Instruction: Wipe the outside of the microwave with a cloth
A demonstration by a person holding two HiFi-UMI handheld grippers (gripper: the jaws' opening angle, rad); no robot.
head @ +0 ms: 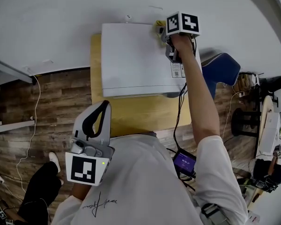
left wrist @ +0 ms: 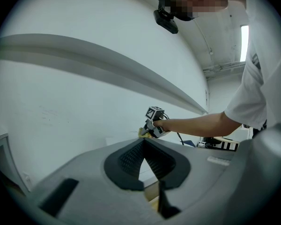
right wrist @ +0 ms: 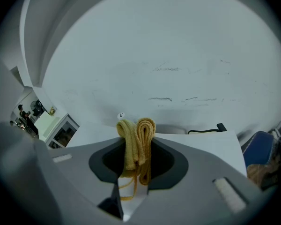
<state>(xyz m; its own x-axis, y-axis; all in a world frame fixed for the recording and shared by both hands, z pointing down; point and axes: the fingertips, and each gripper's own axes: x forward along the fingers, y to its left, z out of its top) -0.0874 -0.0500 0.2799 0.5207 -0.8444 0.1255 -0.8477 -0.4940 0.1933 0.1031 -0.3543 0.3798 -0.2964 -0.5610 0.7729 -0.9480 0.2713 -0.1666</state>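
Observation:
A white microwave (head: 136,60) stands on a wooden table (head: 145,114) against a white wall. My right gripper (head: 163,33) is at the far right corner of the microwave's top, shut on a folded yellow cloth (head: 158,27). The right gripper view shows the cloth (right wrist: 136,142) bunched upright between the jaws of that gripper (right wrist: 136,161), with the microwave's white top (right wrist: 201,146) below. My left gripper (head: 104,105) hangs by my body at the table's front edge, away from the microwave. Its fingers (left wrist: 131,156) meet at the tips and hold nothing. The left gripper view catches the right gripper (left wrist: 149,130) in the distance.
A blue chair (head: 222,67) stands right of the table. A black power cord (right wrist: 206,131) runs behind the microwave. A white cabinet (head: 4,97) is at the left, with a cable on the wooden floor (head: 35,125). A small screen device (head: 183,162) hangs at my waist.

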